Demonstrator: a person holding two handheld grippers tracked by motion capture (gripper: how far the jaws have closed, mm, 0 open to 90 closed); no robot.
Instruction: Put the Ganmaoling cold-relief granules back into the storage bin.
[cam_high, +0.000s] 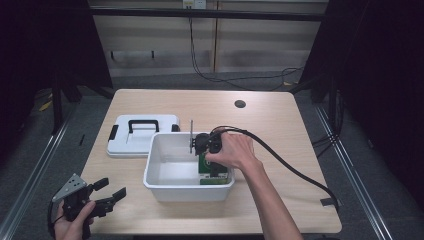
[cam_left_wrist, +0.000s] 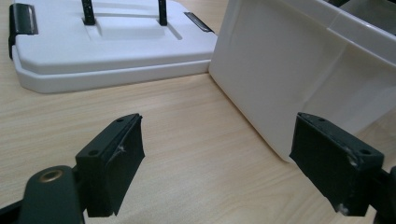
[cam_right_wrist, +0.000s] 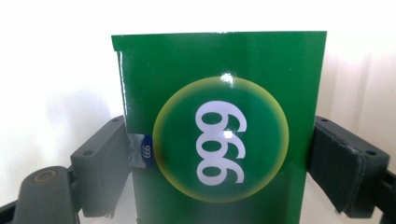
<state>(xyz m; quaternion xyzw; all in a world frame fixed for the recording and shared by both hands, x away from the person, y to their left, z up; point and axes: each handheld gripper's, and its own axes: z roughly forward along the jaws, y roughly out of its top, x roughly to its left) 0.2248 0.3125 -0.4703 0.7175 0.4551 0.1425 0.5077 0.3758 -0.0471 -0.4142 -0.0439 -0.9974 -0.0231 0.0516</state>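
Your right tongs (cam_right_wrist: 219, 154) are clamped on the green box (cam_right_wrist: 219, 126), one jaw pressed on each narrow side, about halfway up the printed face with the white "999" in its yellow-rimmed circle. In the high view the box (cam_high: 214, 170) stands in the white bin (cam_high: 165, 182), against its right wall, near the front edge of the worktop (cam_high: 280, 130).

Judge it as a light carton: glossy printed card, thin-walled, probably part hollow. That gloss makes it slippery, and the walls will likely buckle if you squeeze hard. The present hold looks sensible (side panels, near the middle of the height, where the folded edges stiffen it). Keep the pressure modest and the box upright so it does not pivot between the pads.

Your left tongs (cam_left_wrist: 219, 163) are spread wide and empty, hovering low over the bare wood by the front-left corner, just beside the bin's outer wall, with the white lid (cam_left_wrist: 107, 51) lying flat beyond
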